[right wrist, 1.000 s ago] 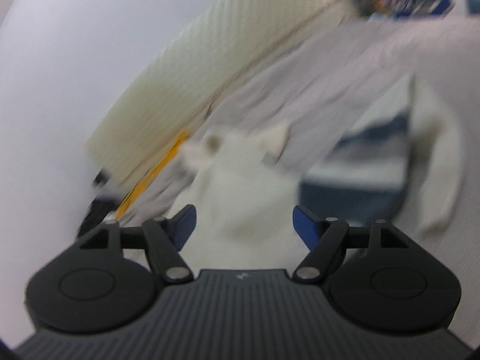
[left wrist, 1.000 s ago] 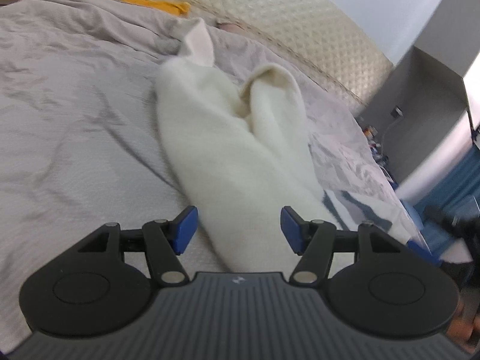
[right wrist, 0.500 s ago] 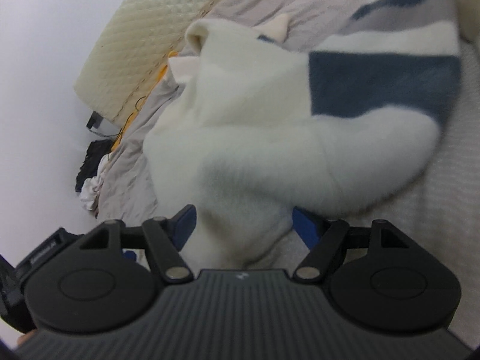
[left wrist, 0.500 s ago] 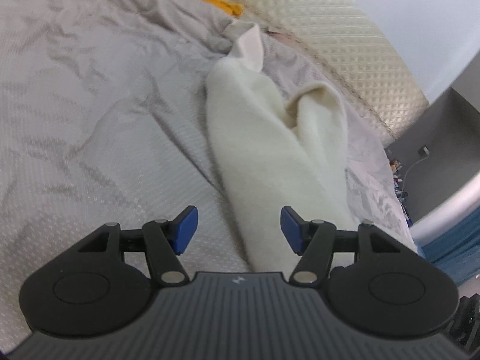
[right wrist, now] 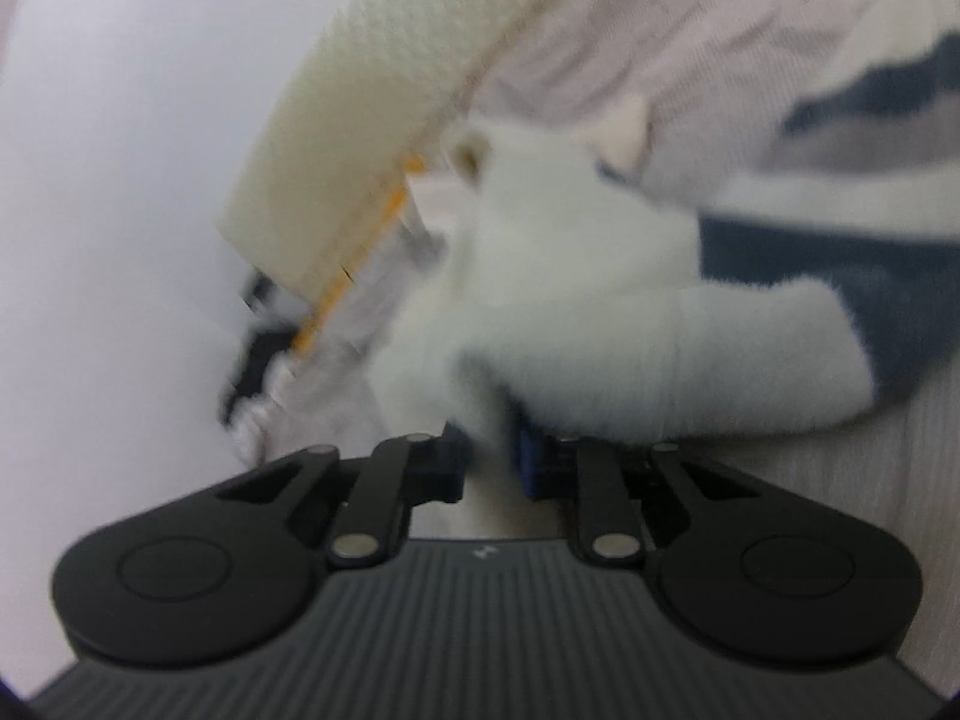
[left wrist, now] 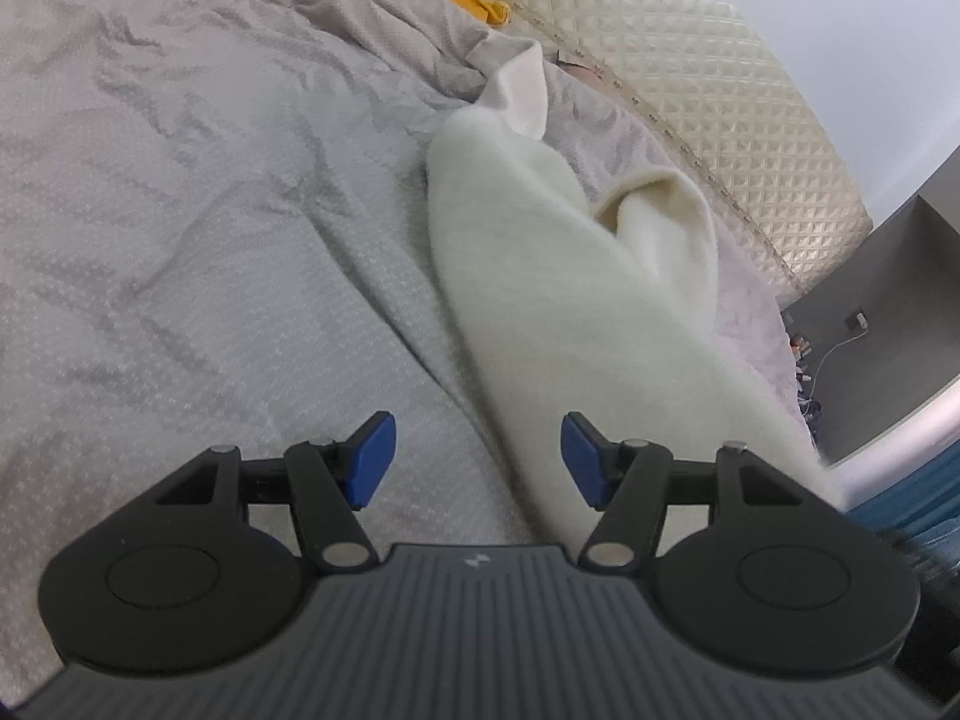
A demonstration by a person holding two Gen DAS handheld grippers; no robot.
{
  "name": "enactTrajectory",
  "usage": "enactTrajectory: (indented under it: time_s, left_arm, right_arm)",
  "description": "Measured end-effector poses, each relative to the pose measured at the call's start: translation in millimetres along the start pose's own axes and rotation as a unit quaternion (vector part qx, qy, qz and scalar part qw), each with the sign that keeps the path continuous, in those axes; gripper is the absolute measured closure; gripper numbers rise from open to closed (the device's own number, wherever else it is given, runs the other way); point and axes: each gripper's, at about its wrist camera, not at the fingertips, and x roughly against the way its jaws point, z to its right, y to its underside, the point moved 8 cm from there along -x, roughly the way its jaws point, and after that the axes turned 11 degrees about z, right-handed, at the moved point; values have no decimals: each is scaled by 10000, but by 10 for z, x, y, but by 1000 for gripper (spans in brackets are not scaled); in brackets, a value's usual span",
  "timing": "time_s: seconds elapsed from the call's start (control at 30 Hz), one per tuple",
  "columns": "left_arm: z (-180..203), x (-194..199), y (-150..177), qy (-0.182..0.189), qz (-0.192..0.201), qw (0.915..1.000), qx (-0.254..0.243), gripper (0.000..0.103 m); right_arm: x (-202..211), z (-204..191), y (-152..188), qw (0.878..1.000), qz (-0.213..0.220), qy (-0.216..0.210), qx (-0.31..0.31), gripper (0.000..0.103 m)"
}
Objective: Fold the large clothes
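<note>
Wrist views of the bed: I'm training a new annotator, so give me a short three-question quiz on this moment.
1. True or false: the left claw is clamped on the fluffy white garment.
2. What is pinched in the right claw? A) the yellow cloth B) a fold of the fluffy white garment C) nothing
3. What surface does the garment lie on?

Key
1. False: its blue pads stand apart, and the garment's edge only lies between them.
2. B: its jaws have just been closing, with white fleece between them.
3. The grey bedspread, in front of the quilted cream headboard.
</note>
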Motion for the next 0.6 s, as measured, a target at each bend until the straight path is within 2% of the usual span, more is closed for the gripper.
enactTrajectory:
  time_s: [0.13,0.27,0.4,0.5,0.57,0.6]
  left_arm:
    - [112,-160,-4,146,-91,9998,-47,37]
    - [294,-431,58,417,-248,9987,-122,37]
    - [491,-754,143,942,-431,9946,-38,38]
    - [688,-987,183,1531,-582,9863,218,37]
    - [774,-1125,226,1721,-674,9823,302,37]
    - [790,-1198,251,1701,-716,9824,294,37]
  right_arm:
    - [47,90,-518,9973,596,-188,-387,86]
    - [56,436,-937,9910,1078,65,-787,86]
    - [-7,816,-1101,9851,1245,455,-1099,87]
    - [-96,1112,-1118,9802,1243,919,-1240,87]
    - [-213,1336,-1057,9758,1126,1242,-1402,87]
    - [-239,1421,-1032,9741,1107,1284,-1493,87]
